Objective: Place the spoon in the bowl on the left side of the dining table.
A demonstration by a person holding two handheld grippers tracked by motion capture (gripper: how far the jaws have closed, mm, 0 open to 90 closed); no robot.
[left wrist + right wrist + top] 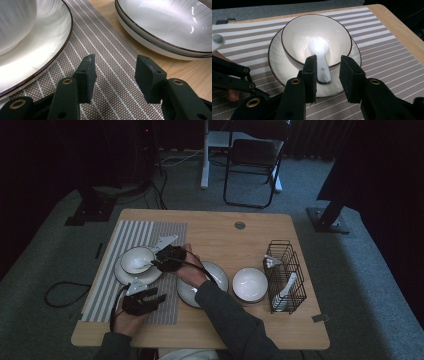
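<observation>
Nearest, left gripper low over the striped placemat — jaws wide apart, nothing between them. Just beyond, right gripper at the white bowl on its plate, jaws parted either side of the white spoon, handle lying between without visible pressing, spoon head down in the bowl. Rightward on the wooden surface: stacked plates, second bowl, black wire rack. Farther off — grey carpet, folding chair, dark room.
</observation>
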